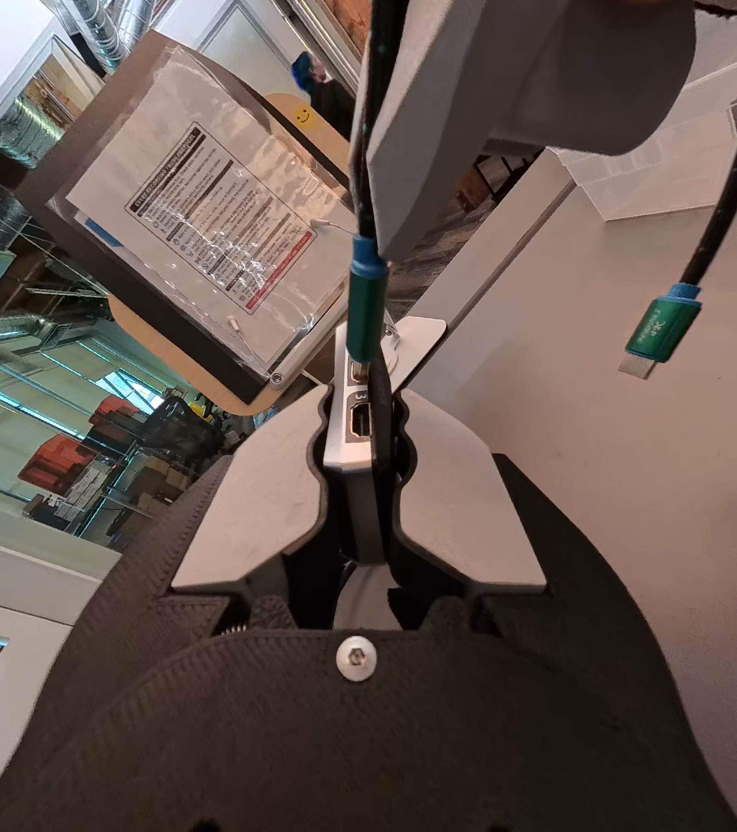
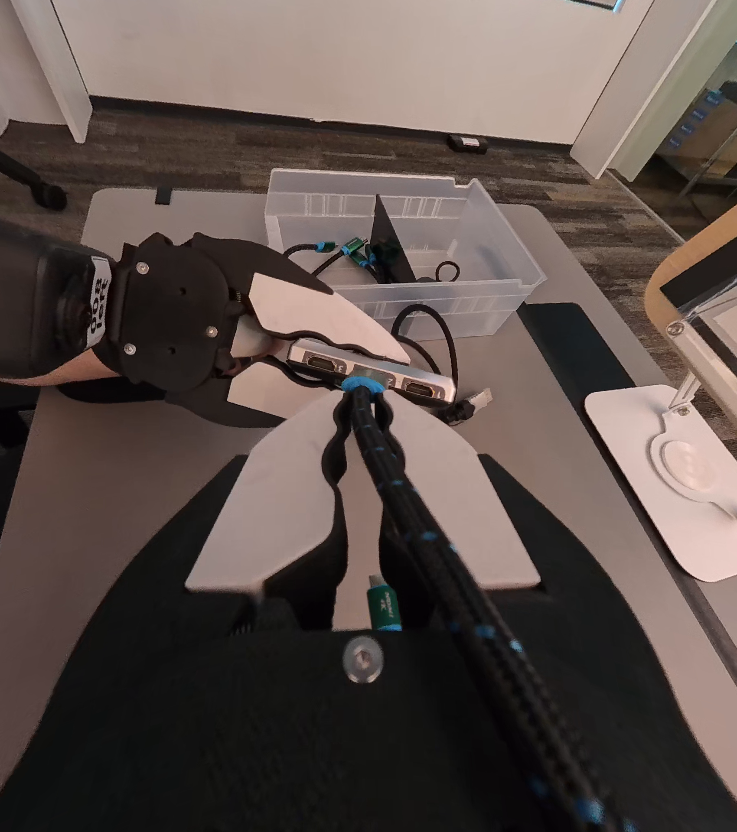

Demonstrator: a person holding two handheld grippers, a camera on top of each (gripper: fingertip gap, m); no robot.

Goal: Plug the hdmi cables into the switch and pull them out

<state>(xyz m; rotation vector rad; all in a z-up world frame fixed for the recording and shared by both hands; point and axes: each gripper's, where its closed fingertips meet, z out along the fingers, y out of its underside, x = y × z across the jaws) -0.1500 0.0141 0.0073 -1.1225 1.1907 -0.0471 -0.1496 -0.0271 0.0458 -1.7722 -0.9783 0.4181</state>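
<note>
My left tool (image 2: 312, 355) clamps the switch (image 2: 371, 376) above mid-tabletop (image 2: 87, 450), ports facing my right tool (image 2: 360, 400), which pinches the cable (image 2: 384, 472); its plug (image 1: 364, 315) sits in the middle port, cable in line with that tool.

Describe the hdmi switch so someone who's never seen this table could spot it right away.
Start at the clear plastic bin at the far side of the grey table. Just in front of it, the left gripper is clamped on a flat silver box, the hdmi switch. Unlike the loose cables nearby, it has a row of ports along its near edge, and the middle one holds a green plug.
</note>
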